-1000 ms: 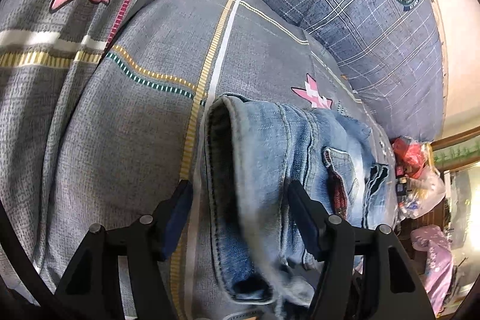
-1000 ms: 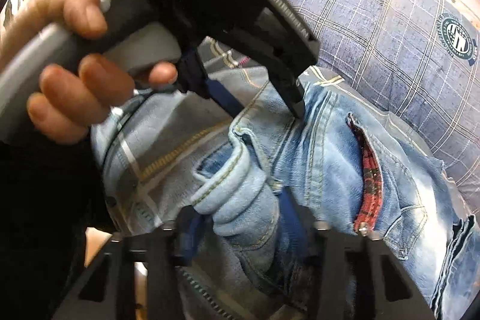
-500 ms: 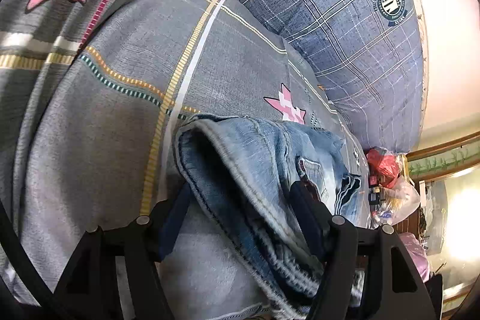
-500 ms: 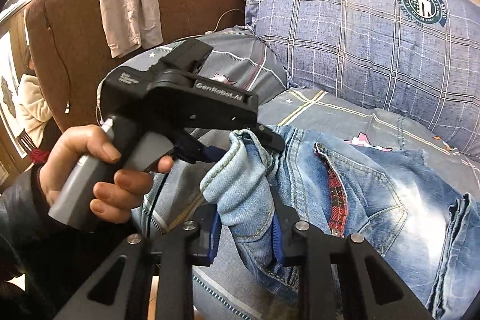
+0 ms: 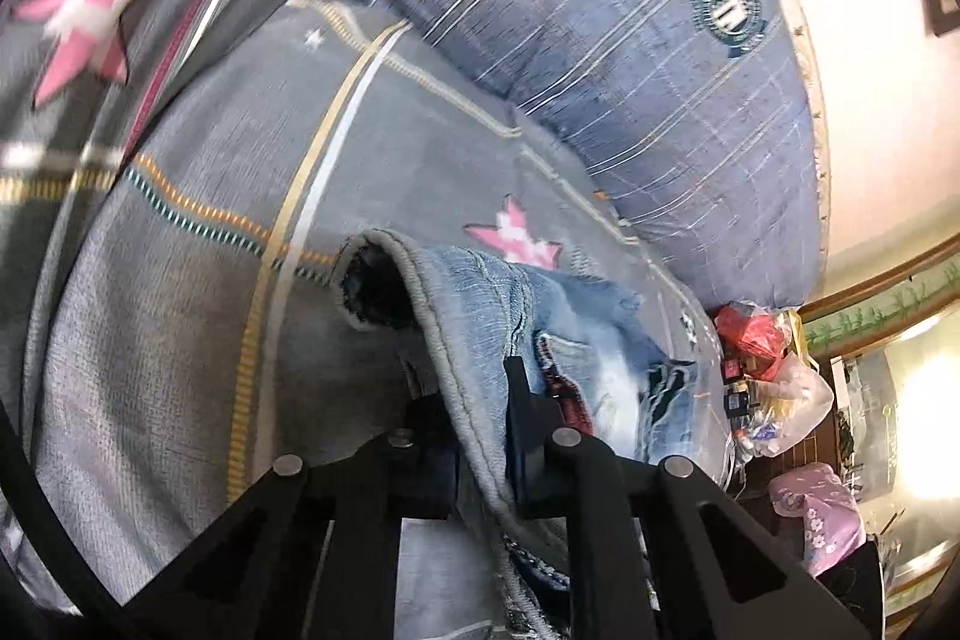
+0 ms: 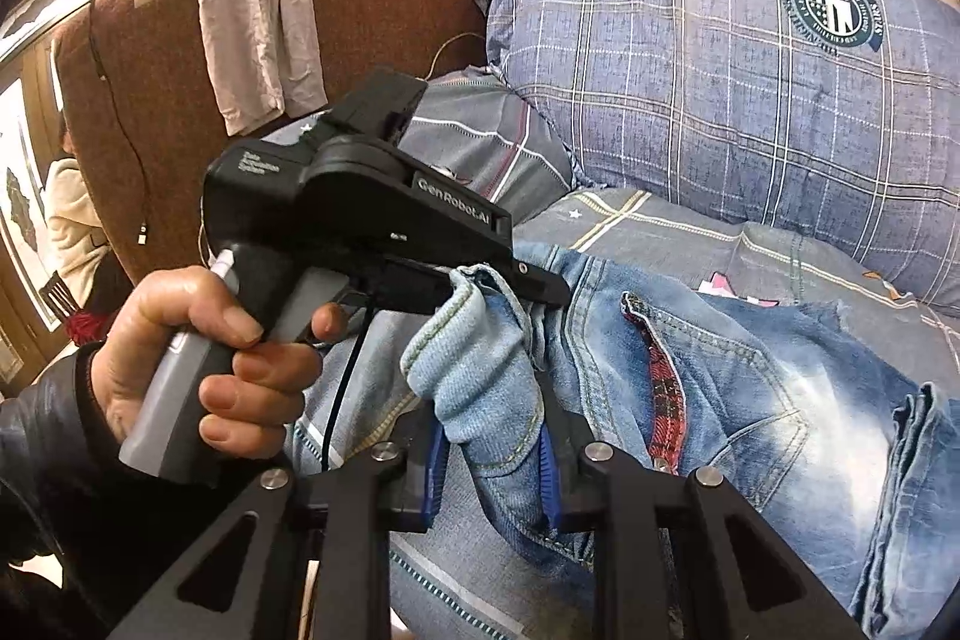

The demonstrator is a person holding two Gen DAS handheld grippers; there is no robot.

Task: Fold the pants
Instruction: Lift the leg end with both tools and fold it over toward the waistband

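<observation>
The left hand-held gripper [image 5: 480, 436] has drawn its jaws in from wide apart a second ago and is now clamped on a hem of the jeans [image 6: 720, 388]; the right hand-held gripper [image 6: 489, 466] stays clamped on a bunched fold of the same hem, now lifted higher; the jeans are faded blue with a red plaid pocket lining, lying on the grey bedspread [image 5: 198, 340] below a blue checked pillow [image 6: 720, 100].

We note a brown upholstered chair back [image 6: 180, 58] with a pale cloth [image 6: 255, 22] draped over it, a blue plaid pillow [image 6: 690, 70] beside it, and a cream wall [image 5: 870, 100].
</observation>
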